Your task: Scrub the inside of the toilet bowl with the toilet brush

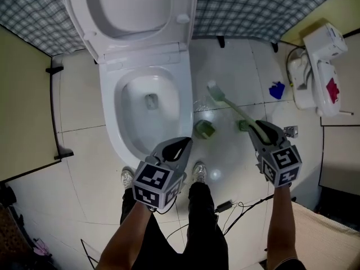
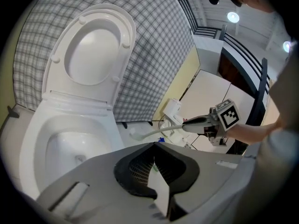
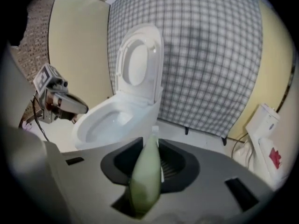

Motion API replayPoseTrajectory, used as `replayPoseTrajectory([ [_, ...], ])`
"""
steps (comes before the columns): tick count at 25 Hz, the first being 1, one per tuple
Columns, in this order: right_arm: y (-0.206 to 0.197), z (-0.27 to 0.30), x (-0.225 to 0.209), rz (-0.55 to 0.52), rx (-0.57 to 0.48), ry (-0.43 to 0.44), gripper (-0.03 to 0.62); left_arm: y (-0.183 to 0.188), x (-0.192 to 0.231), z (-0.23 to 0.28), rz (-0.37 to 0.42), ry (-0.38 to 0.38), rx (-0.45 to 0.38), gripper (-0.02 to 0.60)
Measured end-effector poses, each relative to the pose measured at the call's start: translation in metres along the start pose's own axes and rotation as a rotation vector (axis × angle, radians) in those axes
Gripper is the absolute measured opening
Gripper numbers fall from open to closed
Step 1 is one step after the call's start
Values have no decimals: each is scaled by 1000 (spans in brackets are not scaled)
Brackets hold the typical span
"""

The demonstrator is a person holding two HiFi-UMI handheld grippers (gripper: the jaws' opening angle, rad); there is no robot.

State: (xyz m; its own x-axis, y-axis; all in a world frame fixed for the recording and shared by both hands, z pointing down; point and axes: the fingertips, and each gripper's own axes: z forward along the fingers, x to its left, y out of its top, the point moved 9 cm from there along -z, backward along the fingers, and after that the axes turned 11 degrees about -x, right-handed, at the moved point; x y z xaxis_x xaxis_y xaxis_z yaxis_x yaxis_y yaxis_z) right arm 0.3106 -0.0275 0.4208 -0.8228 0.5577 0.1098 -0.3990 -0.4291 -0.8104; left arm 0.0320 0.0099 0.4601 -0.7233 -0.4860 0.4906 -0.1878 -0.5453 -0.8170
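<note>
The white toilet [image 1: 112,122] stands with its lid up [image 1: 132,7]; its bowl [image 1: 147,103] is open to view. My right gripper [image 1: 260,127] is shut on the pale green handle of the toilet brush [image 1: 233,108]. The brush head [image 1: 214,90] hangs above the floor, right of the toilet. In the right gripper view the handle [image 3: 145,176] lies between the jaws of the right gripper [image 3: 152,141]. My left gripper [image 1: 183,144] hovers over the rim's front right, jaws together, holding nothing. The left gripper view shows the bowl [image 2: 70,148] and the brush [image 2: 152,133].
A green brush holder [image 1: 205,129] sits on the wet floor beside the toilet. A white appliance [image 1: 318,66] and a blue object [image 1: 276,90] lie at the right. Cables [image 1: 236,207] trail near the person's shoes [image 1: 199,172]. A checked curtain [image 1: 253,7] hangs behind.
</note>
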Motion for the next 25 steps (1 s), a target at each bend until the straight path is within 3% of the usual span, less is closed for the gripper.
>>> replayPoseTrajectory([
  [5,53,-30,14,10,-194,-33,118,38,15,-25,27,60,-66,6],
  [12,90,-17,58,63,-330,53,120,65,37,-64,67,146,-104,6],
  [17,81,2,98,105,-311,132,120,57,51,-87,39,205,-104,6],
  [25,40,49,149,180,-185,209,118,31,73,-105,-10,255,-81,6],
])
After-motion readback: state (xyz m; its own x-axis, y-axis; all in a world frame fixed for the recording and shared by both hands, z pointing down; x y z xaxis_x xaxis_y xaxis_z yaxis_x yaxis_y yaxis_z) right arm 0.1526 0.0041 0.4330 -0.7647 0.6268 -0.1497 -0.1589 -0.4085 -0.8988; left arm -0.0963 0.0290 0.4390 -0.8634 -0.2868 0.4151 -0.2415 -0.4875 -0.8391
